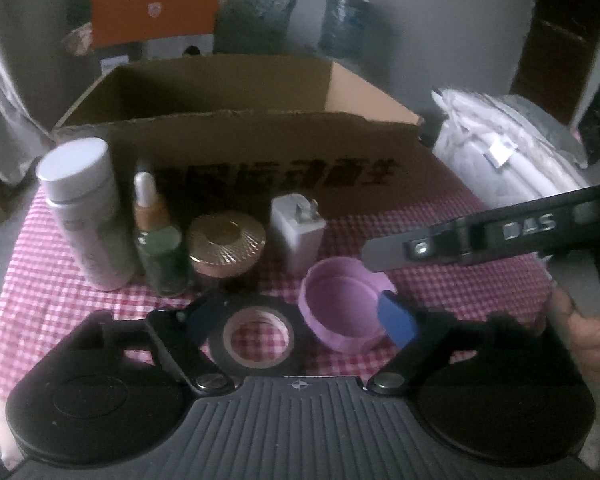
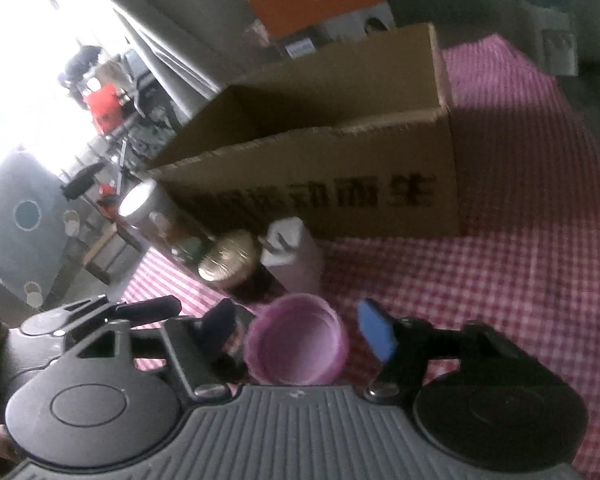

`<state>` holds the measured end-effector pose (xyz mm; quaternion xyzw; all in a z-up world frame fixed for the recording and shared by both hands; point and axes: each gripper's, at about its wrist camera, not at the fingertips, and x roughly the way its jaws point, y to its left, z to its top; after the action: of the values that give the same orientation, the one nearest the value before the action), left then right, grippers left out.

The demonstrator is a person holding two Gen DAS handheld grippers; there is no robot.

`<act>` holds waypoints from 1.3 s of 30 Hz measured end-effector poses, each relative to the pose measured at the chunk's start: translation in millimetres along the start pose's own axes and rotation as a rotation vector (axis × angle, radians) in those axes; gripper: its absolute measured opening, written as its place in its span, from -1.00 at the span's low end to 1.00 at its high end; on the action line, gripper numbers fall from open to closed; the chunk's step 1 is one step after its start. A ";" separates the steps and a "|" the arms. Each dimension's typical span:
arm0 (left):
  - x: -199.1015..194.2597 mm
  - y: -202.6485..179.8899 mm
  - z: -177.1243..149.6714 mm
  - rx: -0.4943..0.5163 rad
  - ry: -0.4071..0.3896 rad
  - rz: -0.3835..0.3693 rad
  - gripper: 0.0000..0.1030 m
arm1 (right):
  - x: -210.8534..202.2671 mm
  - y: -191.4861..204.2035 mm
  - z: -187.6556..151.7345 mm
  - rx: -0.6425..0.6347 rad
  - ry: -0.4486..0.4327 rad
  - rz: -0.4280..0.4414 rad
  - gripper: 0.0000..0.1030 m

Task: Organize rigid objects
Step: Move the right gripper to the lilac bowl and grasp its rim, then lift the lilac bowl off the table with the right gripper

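Observation:
A black tape roll lies flat on the checked cloth between the fingers of my left gripper, which is open; neither pad presses on it. A pink round lid lies hollow side up beside the roll, with the blue right pad in front of its right edge. In the right wrist view the pink lid sits between the pads of my right gripper, with small gaps on both sides, so that gripper is open. One right-gripper finger hangs just over the lid.
Behind stand a white bottle, a dropper bottle, a gold-lidded jar and a white charger. An open cardboard box stands behind them. A white bag lies at the right.

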<state>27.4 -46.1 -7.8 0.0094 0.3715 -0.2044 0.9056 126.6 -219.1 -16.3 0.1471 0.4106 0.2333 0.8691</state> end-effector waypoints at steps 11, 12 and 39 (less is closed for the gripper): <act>13.0 -18.6 -8.1 0.043 0.090 -0.054 0.41 | 8.4 -5.9 -13.3 -0.047 0.026 -0.026 -0.35; 13.3 -20.3 -8.7 0.049 0.093 -0.059 0.41 | 9.3 -6.7 -14.6 -0.046 0.028 -0.027 -0.37; 37.6 -67.5 -2.1 0.076 0.148 0.007 0.25 | 16.8 -20.1 -19.6 -0.131 0.081 -0.097 -0.70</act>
<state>24.6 -121.2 -25.6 0.0601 0.4296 -0.2138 0.8753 126.3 -226.1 -48.3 0.0602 0.4359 0.2230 0.8699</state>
